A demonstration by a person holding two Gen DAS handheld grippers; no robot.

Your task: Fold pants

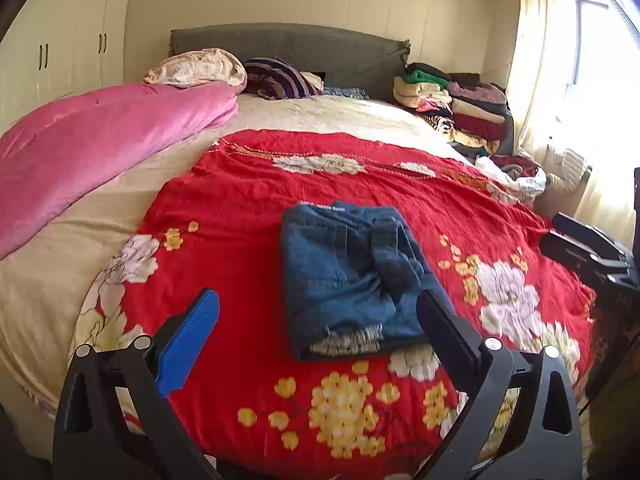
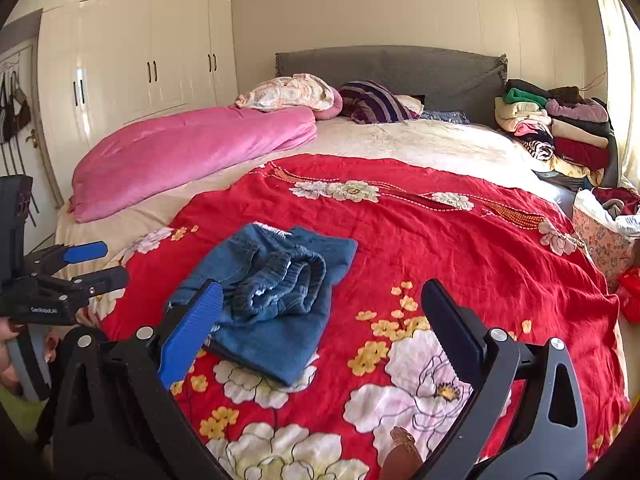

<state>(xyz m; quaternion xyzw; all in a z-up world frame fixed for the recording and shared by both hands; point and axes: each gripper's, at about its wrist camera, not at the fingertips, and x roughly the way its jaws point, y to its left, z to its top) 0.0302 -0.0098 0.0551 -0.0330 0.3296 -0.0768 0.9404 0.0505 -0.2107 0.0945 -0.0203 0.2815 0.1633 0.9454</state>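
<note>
Pants (image 1: 352, 276), blue denim, lie folded in a compact bundle on your red floral bedspread (image 1: 248, 208), waistband showing on top. Your left gripper (image 1: 320, 312) and right gripper (image 2: 324, 304) are both spread wide, holding nothing, above the bedspread.

Red floral bedspread (image 2: 460, 248) lies flat, bare on all sides of folded pants (image 2: 272, 300): open passage there. Pink quilt (image 2: 192, 152) bulks along far left edge. Stacked clothes (image 2: 560, 132) block far right corner. Floral basket (image 2: 604, 240) crowds right edge.
</note>
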